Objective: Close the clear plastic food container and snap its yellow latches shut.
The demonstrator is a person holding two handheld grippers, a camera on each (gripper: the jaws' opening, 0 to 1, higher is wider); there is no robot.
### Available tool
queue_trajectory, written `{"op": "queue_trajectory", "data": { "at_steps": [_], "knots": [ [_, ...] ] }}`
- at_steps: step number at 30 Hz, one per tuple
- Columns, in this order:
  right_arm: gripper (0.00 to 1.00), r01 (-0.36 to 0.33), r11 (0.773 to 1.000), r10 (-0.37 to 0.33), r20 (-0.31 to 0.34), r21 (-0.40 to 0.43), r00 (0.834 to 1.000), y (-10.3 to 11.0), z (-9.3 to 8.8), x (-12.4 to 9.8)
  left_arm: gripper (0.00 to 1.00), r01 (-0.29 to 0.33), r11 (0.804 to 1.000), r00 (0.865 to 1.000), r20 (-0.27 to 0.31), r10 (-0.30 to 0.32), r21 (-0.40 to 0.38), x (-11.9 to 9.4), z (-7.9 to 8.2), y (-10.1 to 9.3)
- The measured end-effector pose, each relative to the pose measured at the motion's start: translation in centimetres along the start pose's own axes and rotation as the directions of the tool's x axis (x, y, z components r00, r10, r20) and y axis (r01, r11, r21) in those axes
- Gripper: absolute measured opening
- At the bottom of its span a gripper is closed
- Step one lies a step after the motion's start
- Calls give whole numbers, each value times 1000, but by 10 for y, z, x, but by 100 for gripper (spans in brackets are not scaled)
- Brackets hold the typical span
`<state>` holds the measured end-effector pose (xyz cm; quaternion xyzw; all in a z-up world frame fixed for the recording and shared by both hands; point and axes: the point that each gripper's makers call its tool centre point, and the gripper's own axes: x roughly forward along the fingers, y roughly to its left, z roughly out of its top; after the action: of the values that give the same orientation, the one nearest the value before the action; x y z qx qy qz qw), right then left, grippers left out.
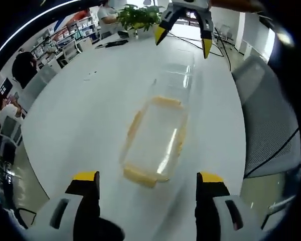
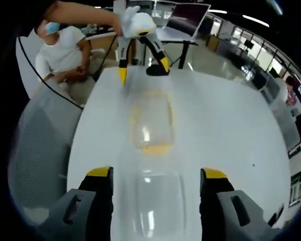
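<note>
Clear container base [image 1: 155, 138] with yellow latches [image 1: 139, 176] mid-desk [image 1: 80, 110], lid [image 2: 158, 206] lying apart beyond. Both claws, left claw [image 1: 148, 183] and right claw [image 2: 155, 181], open, empty. Probably light, thin, slippery; best pinched at lid rim, latches pressed singly.

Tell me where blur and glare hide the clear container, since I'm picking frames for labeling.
Left gripper view: motion blur smears the container and its yellow latches; the clear lid nearly vanishes against the white table. Right gripper view: sharper, with ceiling-light glints on the container and lid.
</note>
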<state>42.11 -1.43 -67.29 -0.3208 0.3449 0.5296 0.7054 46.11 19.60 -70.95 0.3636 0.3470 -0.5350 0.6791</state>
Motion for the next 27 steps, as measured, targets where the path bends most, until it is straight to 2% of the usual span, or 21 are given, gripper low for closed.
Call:
{"op": "queue_trajectory", "data": {
  "at_steps": [7,13,20,27],
  "knots": [
    [59,-19,1000,19,4,-17,1000,1,6,16,65,32,998,999,-14,-32,52,9,-6,4],
    [57,-36,999,36,-3,-14,999,2,12,34,56,65,994,998,-33,-63,88,20,-13,5],
    [54,-70,997,70,-7,-17,998,9,16,53,52,91,989,995,-46,-87,117,29,-18,8],
    [49,-76,997,75,-30,-26,997,7,14,70,48,116,984,992,-62,-109,132,38,-24,12]
  ]
}}
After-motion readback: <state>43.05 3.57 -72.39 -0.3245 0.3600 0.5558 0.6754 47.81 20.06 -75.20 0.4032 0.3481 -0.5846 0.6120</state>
